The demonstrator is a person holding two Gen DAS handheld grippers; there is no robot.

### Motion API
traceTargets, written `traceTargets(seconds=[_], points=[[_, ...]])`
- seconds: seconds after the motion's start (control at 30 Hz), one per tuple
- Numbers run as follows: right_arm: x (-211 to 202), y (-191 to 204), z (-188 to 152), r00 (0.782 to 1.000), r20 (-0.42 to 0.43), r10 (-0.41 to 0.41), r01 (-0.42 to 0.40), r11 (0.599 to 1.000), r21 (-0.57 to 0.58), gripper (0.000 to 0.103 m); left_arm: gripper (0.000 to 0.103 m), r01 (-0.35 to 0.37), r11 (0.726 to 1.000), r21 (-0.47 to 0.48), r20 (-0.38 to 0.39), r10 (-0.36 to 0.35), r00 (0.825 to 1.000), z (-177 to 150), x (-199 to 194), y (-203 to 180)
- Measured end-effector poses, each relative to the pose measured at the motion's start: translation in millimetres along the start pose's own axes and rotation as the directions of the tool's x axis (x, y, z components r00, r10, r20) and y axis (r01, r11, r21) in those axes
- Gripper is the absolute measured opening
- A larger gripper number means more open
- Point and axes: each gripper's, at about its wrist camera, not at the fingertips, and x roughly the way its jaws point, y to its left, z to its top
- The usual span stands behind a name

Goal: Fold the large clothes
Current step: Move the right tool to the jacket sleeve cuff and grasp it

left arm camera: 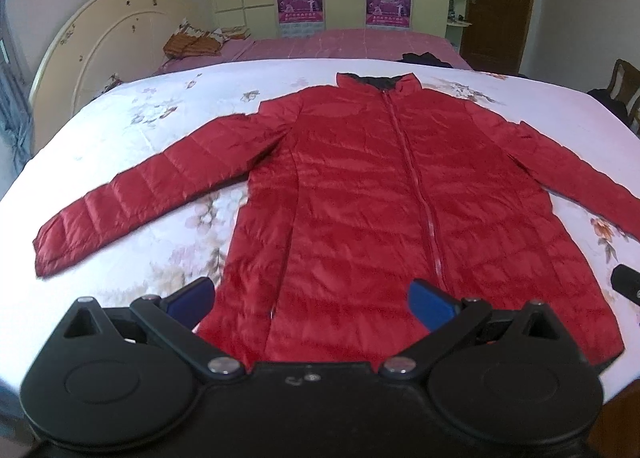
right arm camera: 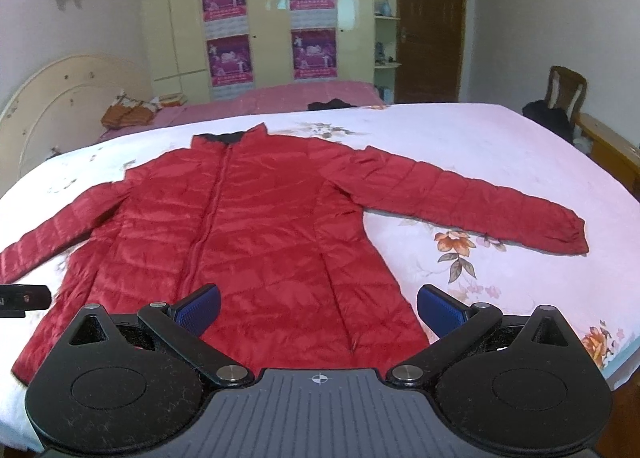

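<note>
A red quilted jacket (left arm camera: pixel 360 194) lies flat and zipped on the flowered white bedspread (left arm camera: pixel 132 146), collar far, hem near, both sleeves spread out sideways. My left gripper (left arm camera: pixel 312 304) hovers open over the hem's left half, blue pads wide apart and holding nothing. In the right wrist view the same jacket (right arm camera: pixel 260 226) fills the centre, its right sleeve (right arm camera: pixel 480 206) stretching toward the right. My right gripper (right arm camera: pixel 318 310) is open above the hem's right part, empty. Each gripper's black tip shows at the edge of the other's view.
A cream headboard (left arm camera: pixel 104 46) stands at the left, with a pink sheet (left arm camera: pixel 340 42) and folded cloth beyond the bedspread. A wardrobe with posters (right arm camera: pixel 272 18), a brown door (right arm camera: pixel 430 26) and a wooden chair (right arm camera: pixel 564 94) line the far wall. The bed's right edge (right arm camera: pixel 616 362) is close.
</note>
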Motion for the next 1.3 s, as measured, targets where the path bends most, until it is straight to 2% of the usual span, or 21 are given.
traceTargets(seconds=[0.4,0.67,1.03,1.3], points=[[50.6,8.5,37.0,0.996,-0.004,-0.090,0.090,0.995,0.050,0.103,0.103,0.040,0.999,0.021,0.007,-0.040,0.999,47.2,59.5,13.3],[78.6,-12.5,52.2,0.992,-0.005,-0.123,0.123,0.990,0.074,0.103,0.103,0.036,0.999,-0.004,0.004,-0.036,0.999,65.9,92.6,9.5],[135.6,-93.6,70.2,0.985,-0.041,-0.170,0.172,0.982,0.082,0.103,0.100,-0.003,0.998,-0.056,-0.010,0.002,1.000,83.8,137.4,-29.4],[167.9,-179.0,78.1,0.956,-0.083,-0.280,0.289,0.950,0.119,0.103,0.099,-0.028,0.999,-0.047,-0.014,0.027,1.000,98.1,168.0,-68.7]])
